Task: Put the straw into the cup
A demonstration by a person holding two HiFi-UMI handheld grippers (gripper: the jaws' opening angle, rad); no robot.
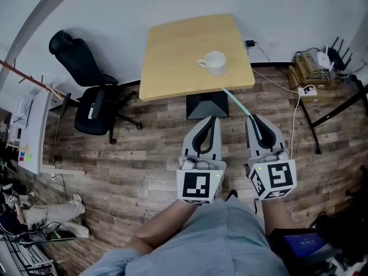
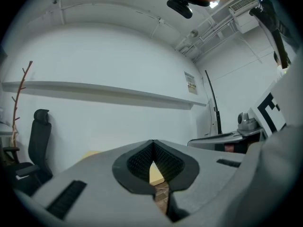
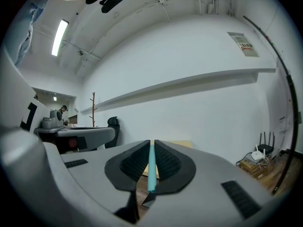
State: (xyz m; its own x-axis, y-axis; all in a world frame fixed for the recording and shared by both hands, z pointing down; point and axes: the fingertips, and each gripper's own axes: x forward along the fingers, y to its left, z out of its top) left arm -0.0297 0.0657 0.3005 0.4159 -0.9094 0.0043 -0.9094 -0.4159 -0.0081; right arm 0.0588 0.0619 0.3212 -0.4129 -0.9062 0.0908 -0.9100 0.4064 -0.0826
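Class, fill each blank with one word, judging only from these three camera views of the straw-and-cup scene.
1. The straw is clamped in the ____ hand-held gripper.
2. The cup on the wooden table is ____.
3. The left hand-held gripper is shut and holds ____.
4. The office chair is ____.
Missing words: right; white; nothing; black.

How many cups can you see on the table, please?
1: the white cup stands on the wooden table, right of its middle. No other shows.
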